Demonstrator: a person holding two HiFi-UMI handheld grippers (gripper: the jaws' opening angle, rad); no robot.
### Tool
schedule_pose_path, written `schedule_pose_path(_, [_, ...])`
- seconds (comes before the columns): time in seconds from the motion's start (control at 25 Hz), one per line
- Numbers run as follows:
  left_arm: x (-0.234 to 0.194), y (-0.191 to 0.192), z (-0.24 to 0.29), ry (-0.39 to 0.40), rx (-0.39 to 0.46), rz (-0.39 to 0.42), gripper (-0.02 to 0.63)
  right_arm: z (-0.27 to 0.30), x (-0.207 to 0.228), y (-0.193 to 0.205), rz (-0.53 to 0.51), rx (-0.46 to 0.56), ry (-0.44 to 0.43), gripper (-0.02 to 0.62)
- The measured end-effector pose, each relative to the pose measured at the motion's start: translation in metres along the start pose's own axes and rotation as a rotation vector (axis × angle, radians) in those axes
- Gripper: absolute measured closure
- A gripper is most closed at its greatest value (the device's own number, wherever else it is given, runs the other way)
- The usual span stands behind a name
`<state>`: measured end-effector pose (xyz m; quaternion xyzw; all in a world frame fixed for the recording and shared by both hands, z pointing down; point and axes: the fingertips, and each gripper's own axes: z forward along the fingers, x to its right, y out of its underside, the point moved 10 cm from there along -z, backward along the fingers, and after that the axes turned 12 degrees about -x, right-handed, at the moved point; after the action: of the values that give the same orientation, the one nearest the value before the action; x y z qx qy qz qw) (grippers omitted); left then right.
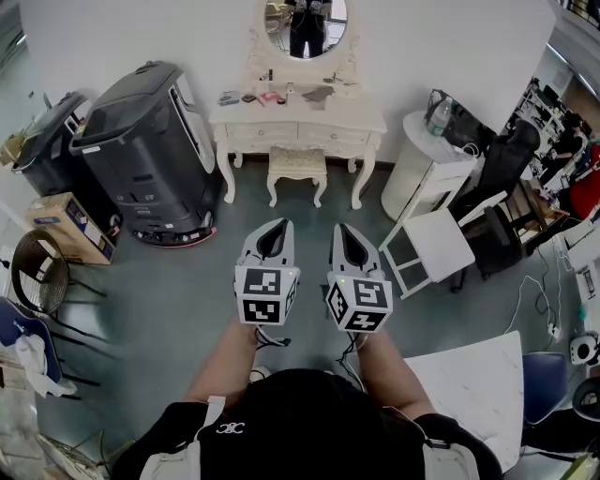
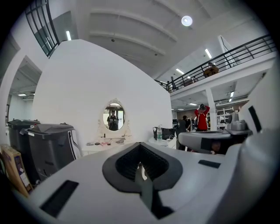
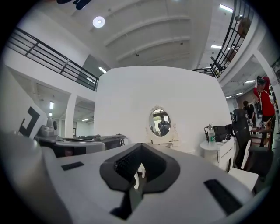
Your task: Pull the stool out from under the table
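Head view: both hand-held grippers are held side by side over the grey floor, well short of the furniture. The left gripper (image 1: 279, 225) has its jaws pressed together on nothing, and the right gripper (image 1: 340, 229) is clenched empty too; each gripper view shows the black pads meeting.

The cream upholstered stool (image 1: 297, 164) stands between the front legs of the white carved dressing table (image 1: 281, 136), below an oval mirror (image 1: 306, 23).

To the left, two large dark grey wheeled bins (image 1: 141, 141) have their lids down, which hides their contents. A brown cardboard box (image 1: 70, 225) sits beside them; its contents cannot be made out. On the right, a round white stand (image 1: 422, 173) carries a clear plastic bottle (image 1: 441, 114) and a black bag (image 1: 464, 122).
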<state>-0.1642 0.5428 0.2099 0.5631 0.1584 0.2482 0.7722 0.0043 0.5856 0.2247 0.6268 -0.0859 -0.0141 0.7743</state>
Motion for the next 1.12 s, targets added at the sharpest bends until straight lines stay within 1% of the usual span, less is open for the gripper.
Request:
schedule_pose_path(0.2, [-0.008, -0.001, -0.004, 0.010, -0.003, 0.002, 0.607, 0.003, -0.010, -0.001, -0.012, -0.007, 0.006, 0.593])
schedule_pose_path(0.4, [-0.024, 0.007, -0.006, 0.033, -0.032, -0.011, 0.607, 0.006, -0.030, 0.003, -0.026, -0.014, 0.014, 0.592])
schedule_pose_path(0.6, [-0.046, 0.013, -0.012, 0.061, -0.040, -0.004, 0.607, 0.011, -0.050, 0.007, -0.006, -0.007, 0.034, 0.592])
schedule_pose_path(0.84, [-0.068, 0.028, -0.018, 0.111, -0.067, 0.000, 0.607, 0.009, -0.074, 0.017, 0.014, -0.007, 0.080, 0.592])
schedule_pose_path(1.12, [-0.082, 0.035, -0.008, 0.137, -0.089, -0.006, 0.607, 0.018, -0.076, 0.025, 0.017, -0.034, 0.114, 0.592])
